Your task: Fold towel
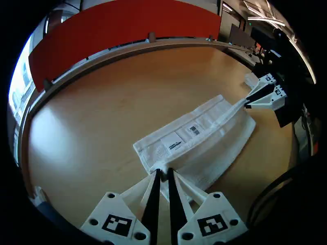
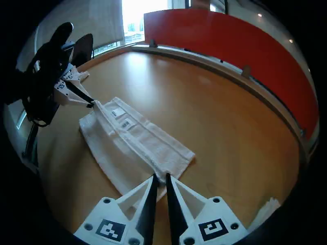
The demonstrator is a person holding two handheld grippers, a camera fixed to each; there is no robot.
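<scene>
A white towel (image 1: 204,143) lies folded into a long strip on the wooden table (image 1: 102,114), its labels facing up. In the left gripper view my left gripper (image 1: 163,174) is shut on the near end of the strip, a top layer pinched between its black fingertips. At the far end the right gripper (image 1: 248,103) pinches a raised fold of the same towel. In the right gripper view the towel (image 2: 135,143) runs away from my right gripper (image 2: 160,177), which is shut on its near edge. The left gripper (image 2: 92,104) grips the far corner.
A red partition (image 1: 122,28) stands along the table's far edge (image 2: 229,67), with bright windows (image 2: 139,16) beyond. More white cloth lies near the table's edge (image 1: 250,78), (image 2: 267,210). Dark sleeves (image 2: 45,81) sit behind the far gripper.
</scene>
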